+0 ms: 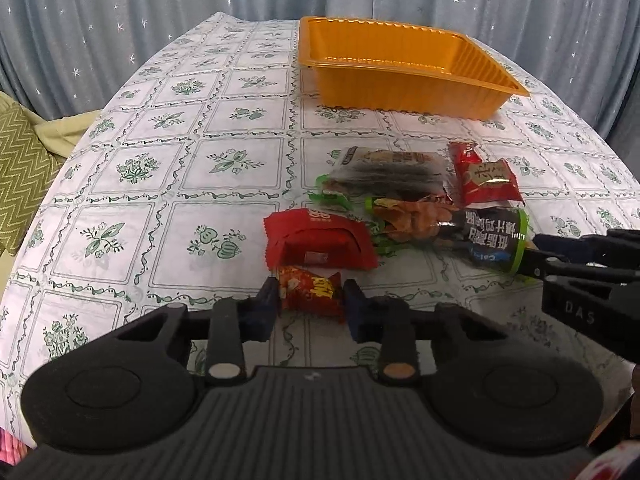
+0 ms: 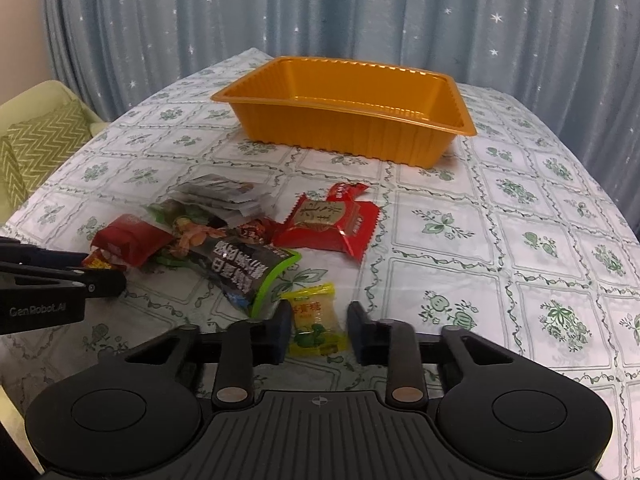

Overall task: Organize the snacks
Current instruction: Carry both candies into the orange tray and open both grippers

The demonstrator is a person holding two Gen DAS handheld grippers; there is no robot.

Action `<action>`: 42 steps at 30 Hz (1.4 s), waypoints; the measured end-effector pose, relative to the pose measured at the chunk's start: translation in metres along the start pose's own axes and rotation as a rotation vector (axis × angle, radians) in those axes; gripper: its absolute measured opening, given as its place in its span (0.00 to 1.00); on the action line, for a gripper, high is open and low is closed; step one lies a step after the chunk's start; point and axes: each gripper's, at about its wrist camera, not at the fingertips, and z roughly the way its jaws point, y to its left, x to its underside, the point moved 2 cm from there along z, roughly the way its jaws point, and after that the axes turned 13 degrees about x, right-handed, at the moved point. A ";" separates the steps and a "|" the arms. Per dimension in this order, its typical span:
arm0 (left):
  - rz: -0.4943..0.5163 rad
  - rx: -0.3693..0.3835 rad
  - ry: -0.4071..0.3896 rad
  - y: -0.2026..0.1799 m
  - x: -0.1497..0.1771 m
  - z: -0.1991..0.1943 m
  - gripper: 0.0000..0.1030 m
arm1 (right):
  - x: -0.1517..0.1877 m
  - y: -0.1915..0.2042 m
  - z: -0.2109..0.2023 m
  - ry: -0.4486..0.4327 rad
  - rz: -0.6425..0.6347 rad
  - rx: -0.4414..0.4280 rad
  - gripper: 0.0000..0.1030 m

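While an orange tray (image 2: pixel 348 136) waits empty at the far side of the bench (image 2: pixel 500 248), two handheld grippers close in on a heap of snack packets lying on the near side of that tray. The left gripper (image 1: pixel 310 296) has its fingers spread either side of a small red-and-yellow candy (image 1: pixel 310 292), the packet between them on the cloth; whether the pads are touching it cannot be told. The right gripper (image 2: pixel 318 326) likewise brackets a yellow packet (image 2: pixel 316 322), fingers parted and not visibly pressing. A large black-and-green bag (image 2: pixel 248 270), nearer the tray than the yellow packet, lies just beside it. Judging by the scene, the grasp is the step in hand: each pair of fingers would do well to close on the packet's filled middle rather than its crimped ends, then lift straight up clear of neighbouring wrappers before crossing to the tray.
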 end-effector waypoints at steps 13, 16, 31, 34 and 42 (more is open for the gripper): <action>0.005 0.028 -0.034 -0.015 -0.003 -0.029 0.29 | 0.003 -0.018 -0.027 -0.014 0.060 0.048 0.22; 0.017 0.041 -0.055 -0.022 -0.011 -0.036 0.29 | -0.003 -0.024 -0.038 -0.036 0.086 0.058 0.22; 0.065 0.135 -0.182 -0.038 -0.110 -0.020 0.29 | -0.097 -0.062 -0.034 -0.159 0.199 0.048 0.22; 0.069 0.157 -0.201 -0.035 -0.139 -0.004 0.29 | -0.123 -0.070 -0.018 -0.186 0.221 0.058 0.22; 0.074 0.169 -0.228 -0.018 -0.197 0.047 0.29 | -0.172 -0.085 0.039 -0.196 0.296 0.053 0.22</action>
